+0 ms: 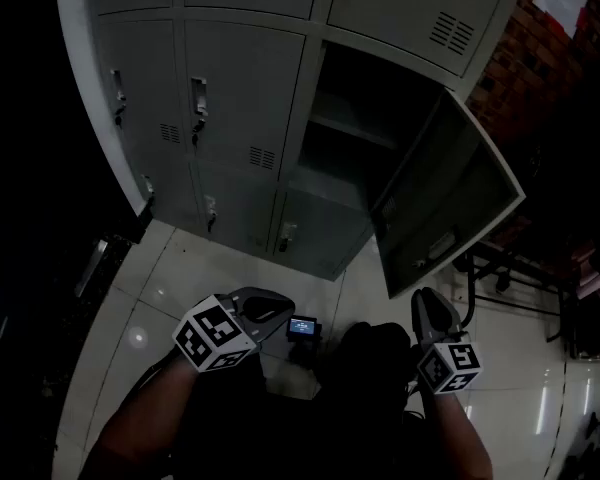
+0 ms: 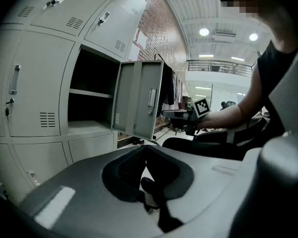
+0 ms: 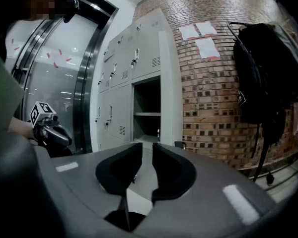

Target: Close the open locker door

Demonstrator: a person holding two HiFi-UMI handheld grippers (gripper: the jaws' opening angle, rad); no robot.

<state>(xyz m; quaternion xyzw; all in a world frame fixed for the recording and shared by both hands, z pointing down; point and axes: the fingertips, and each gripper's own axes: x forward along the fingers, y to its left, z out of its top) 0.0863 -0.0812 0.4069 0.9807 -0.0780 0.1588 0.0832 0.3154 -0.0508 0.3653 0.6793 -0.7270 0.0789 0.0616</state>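
Ahead of both grippers, the open locker door is seen swung out to the right of its dark compartment in the grey locker bank, touched by neither tool. The right gripper is held just below the door's lower edge, its jaws parted by a narrow gap with nothing between them. The left gripper is held further left, jaws together and empty.
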